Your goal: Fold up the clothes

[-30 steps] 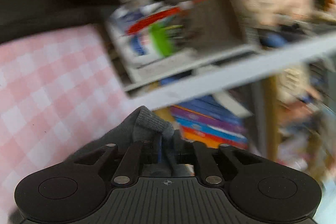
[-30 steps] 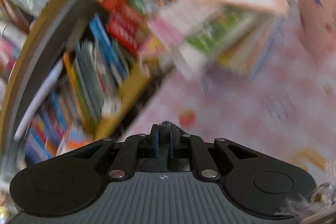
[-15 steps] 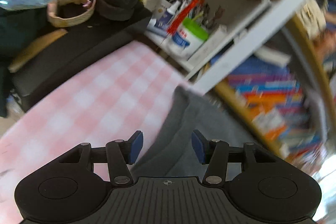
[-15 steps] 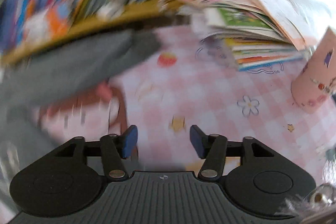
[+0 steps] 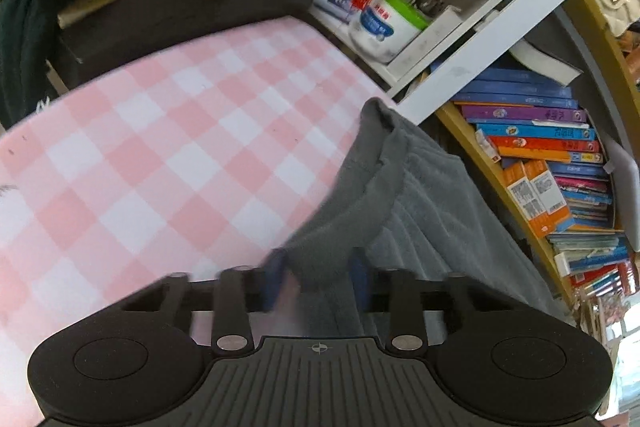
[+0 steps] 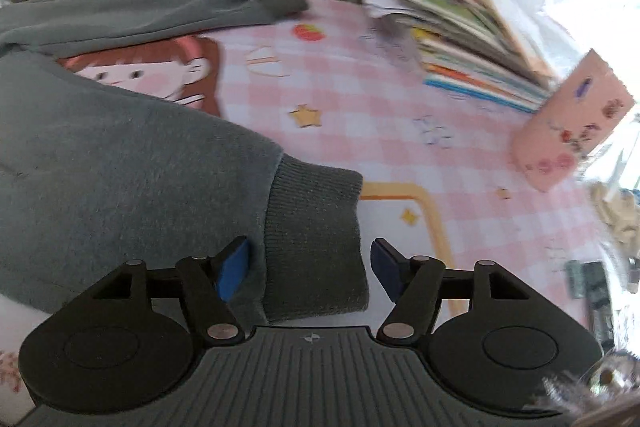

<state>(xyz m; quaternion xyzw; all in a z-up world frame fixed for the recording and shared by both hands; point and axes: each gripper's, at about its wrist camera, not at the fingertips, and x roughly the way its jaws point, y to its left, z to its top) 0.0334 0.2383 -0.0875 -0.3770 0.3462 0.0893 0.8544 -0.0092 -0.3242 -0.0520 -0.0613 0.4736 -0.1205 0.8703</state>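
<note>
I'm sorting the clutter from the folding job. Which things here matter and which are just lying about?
Job:
grey sweatshirt
its ribbed cuff
left tool, closing around a fold
right tool, open

Lying about:
book stack
pink box
pen tub

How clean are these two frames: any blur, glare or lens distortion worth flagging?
Left wrist view: left gripper blue pads smeared as the jaws close around the grey garment; shelf bowed by fisheye. Right wrist view: book stack motion-blurred, right edge blown out by daylight; cuff sharp.
</note>
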